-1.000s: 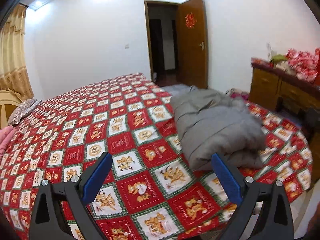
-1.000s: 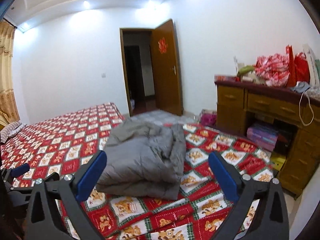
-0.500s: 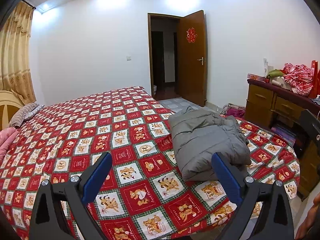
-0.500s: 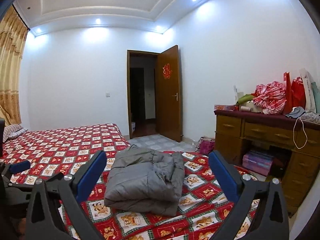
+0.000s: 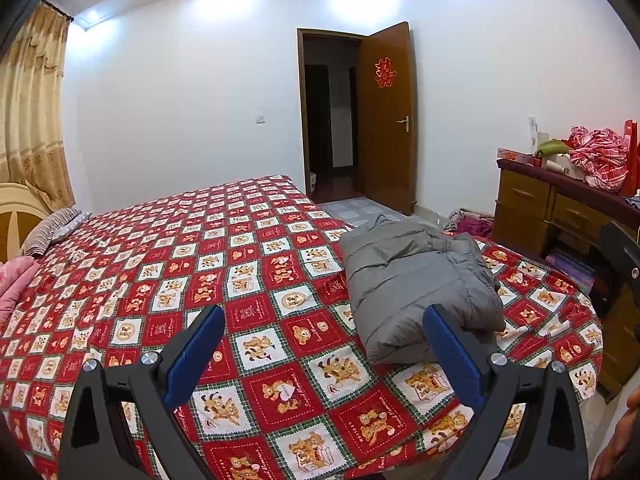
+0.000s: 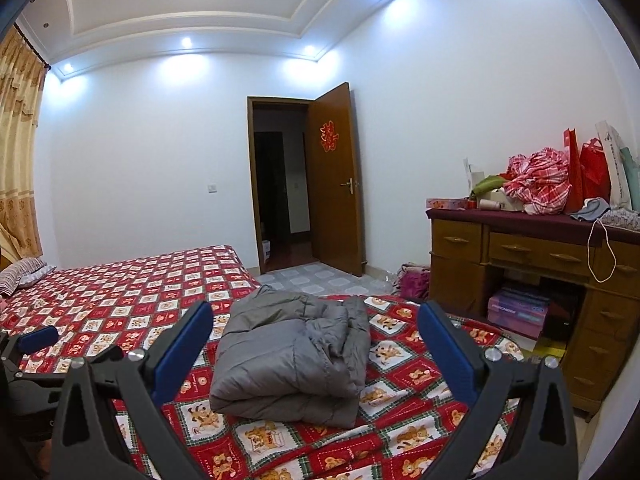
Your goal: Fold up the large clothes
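- Broadly, the bed point(image 5: 168, 264) fills most of both views under a red checked cartoon cover; nothing lies between either tool and the garment except bare cover.
- Against the right wall stands a wooden desk point(image 6: 520, 248) with drawers, piled with red plaid cloth point(image 6: 538, 184) and red bags point(image 6: 582, 172); it sits near the bed's corner and could crowd a wide arm swing on that side.
- Behind, a brown door point(image 5: 384, 116) hangs ajar, well apart from the work.
- On the bed near its foot-side corner lies the grey padded jacket point(image 6: 292, 356), already a thick bundle with layers stacked and a loose rumpled flap on its desk side; by my reading the fold is largely made.
- Risk: puffy filling tends to spring back, so the top layer may creep open, and a pinch on one layer only would drag the stack apart; the bundle sits close to the mattress edge, so a hard pull toward the desk could slide it off.
- At the head end rest a striped pillow point(image 5: 48, 228) and pink bedding point(image 5: 12, 284), far from the garment.
- Left tool point(image 5: 324, 356): fingers spread wide, holding nothing, raised above the cover.
- Right tool point(image 6: 316, 348): likewise spread and empty, pointed at the jacket but apart from it.
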Action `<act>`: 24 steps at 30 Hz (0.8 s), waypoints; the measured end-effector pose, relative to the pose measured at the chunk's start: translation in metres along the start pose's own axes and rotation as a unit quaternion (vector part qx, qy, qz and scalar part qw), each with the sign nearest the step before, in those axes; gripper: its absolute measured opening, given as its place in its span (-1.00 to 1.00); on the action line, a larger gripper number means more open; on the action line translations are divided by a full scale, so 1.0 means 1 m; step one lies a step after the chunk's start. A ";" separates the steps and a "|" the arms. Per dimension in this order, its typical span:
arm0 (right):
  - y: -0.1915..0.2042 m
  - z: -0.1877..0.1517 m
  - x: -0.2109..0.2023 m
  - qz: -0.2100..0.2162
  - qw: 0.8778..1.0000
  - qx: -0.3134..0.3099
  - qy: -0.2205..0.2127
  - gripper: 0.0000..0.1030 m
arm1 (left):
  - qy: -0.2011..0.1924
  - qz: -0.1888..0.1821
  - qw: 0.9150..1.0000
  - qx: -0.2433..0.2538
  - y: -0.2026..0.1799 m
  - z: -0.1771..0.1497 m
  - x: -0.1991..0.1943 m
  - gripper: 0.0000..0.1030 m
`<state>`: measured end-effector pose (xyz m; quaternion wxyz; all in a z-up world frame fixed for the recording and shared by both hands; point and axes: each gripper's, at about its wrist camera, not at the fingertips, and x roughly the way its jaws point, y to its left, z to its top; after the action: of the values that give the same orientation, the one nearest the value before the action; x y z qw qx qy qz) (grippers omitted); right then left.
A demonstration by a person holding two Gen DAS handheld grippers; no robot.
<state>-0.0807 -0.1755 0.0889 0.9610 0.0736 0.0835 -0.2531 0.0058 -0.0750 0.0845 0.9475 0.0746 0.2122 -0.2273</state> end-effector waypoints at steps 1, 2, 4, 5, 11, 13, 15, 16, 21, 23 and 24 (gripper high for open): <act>0.000 0.000 -0.001 0.000 1.000 0.000 -0.001 1.00 | -0.001 0.001 1.000 0.001 0.000 0.000 -0.001 0.94; 0.000 0.001 -0.001 0.001 1.000 0.000 -0.002 1.00 | -0.003 0.001 1.000 0.002 0.000 0.000 -0.001 0.94; 0.000 0.001 -0.001 0.001 1.000 0.000 -0.003 1.00 | -0.004 0.001 1.000 0.003 -0.001 0.000 -0.002 0.94; 0.000 0.001 -0.001 0.001 1.000 0.000 -0.002 1.00 | -0.004 0.001 1.000 0.004 -0.002 0.000 -0.002 0.94; 0.001 0.001 0.000 0.005 1.000 0.002 0.004 1.00 | -0.003 0.002 1.000 0.005 -0.003 0.000 -0.002 0.94; 0.002 0.002 0.000 0.003 1.000 0.001 0.004 1.00 | -0.003 0.002 1.000 0.004 -0.003 -0.001 -0.002 0.94; 0.002 0.002 0.001 0.002 1.000 -0.001 0.004 1.00 | -0.002 0.001 1.000 0.003 -0.002 0.000 -0.002 0.94; 0.001 0.003 0.001 0.002 1.000 0.000 0.004 1.00 | -0.002 0.001 1.000 0.003 -0.002 -0.001 -0.002 0.94; 0.000 0.002 0.002 0.003 1.000 0.003 0.005 1.00 | -0.002 0.001 1.000 0.005 0.000 -0.001 -0.002 0.94; 0.000 0.002 0.002 0.002 1.000 0.003 0.004 1.00 | -0.003 0.002 1.000 0.005 0.000 -0.001 -0.002 0.94; 0.000 0.003 0.002 0.002 1.000 0.003 0.002 1.00 | -0.003 0.003 1.000 0.005 0.000 -0.001 -0.001 0.94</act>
<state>-0.0790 -0.1768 0.0916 0.9611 0.0768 0.0850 -0.2512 0.0042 -0.0742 0.0842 0.9484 0.0795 0.2082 -0.2256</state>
